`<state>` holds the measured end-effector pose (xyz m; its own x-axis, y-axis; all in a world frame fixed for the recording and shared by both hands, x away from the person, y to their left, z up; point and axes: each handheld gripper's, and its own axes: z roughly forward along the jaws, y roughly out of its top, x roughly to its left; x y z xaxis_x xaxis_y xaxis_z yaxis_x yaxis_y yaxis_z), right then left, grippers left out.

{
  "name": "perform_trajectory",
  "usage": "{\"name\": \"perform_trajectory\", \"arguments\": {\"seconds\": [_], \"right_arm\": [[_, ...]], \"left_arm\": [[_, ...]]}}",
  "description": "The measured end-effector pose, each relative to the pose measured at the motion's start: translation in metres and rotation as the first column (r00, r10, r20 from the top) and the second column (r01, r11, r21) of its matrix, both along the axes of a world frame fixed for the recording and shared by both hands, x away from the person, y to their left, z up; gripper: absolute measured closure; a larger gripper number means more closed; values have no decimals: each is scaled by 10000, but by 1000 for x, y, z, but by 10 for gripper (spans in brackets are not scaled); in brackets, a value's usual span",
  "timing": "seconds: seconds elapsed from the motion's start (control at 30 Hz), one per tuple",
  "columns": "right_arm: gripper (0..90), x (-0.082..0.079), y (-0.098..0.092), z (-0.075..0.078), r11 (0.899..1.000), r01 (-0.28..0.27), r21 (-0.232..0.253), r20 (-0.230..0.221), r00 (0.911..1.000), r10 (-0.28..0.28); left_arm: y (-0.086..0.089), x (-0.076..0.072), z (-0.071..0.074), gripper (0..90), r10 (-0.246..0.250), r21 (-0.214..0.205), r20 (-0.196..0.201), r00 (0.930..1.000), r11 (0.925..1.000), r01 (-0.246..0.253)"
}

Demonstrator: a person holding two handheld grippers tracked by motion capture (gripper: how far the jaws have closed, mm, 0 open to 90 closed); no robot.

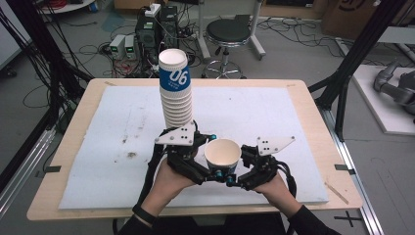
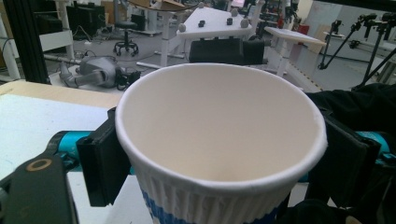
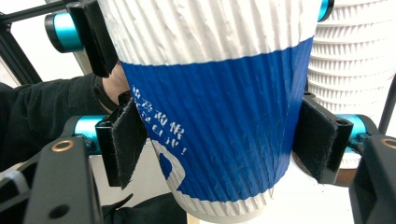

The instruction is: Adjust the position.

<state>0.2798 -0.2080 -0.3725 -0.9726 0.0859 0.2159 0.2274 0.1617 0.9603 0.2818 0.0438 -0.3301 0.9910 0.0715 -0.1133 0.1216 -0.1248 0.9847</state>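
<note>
Near the table's front edge, the right gripper (image 1: 234,180) clamps a single ribbed white-and-blue paper cup (image 1: 222,156) low on its wall; the left gripper (image 1: 215,142) brackets its rim, contact unclear. The tall stack of matching cups (image 1: 175,93) stands behind. Separation appears complete; placement remains.

Your right gripper (image 3: 219,149) clasps the blue-banded paper cup (image 3: 210,93).
Both pads press its ribbed wall; the cup stack (image 3: 350,70) stands behind.
</note>
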Motion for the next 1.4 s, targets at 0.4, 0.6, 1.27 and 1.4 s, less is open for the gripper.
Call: {"name": "perform_trajectory", "arguments": {"seconds": [0.4, 0.6, 1.27, 1.4], "right_arm": [[258, 3, -11, 6, 9992, 309, 246, 166, 9994, -313], [259, 5, -19, 13, 9969, 518, 585, 249, 9983, -533], [258, 1, -17, 16, 9954, 580, 764, 287, 9978, -604], [259, -1, -14, 15, 9953, 543, 802, 244, 9981, -564]], "left_arm": [[16, -2, 1, 114, 425, -132, 75, 9991, 9990, -424], [18, -1, -8, 114, 584, -27, -62, 9983, 9983, -584], [-9, -1, -36, 114, 457, 314, -486, 9978, 9985, -442], [-13, -1, -38, 114, 465, 310, -567, 9973, 9985, -448]]}}
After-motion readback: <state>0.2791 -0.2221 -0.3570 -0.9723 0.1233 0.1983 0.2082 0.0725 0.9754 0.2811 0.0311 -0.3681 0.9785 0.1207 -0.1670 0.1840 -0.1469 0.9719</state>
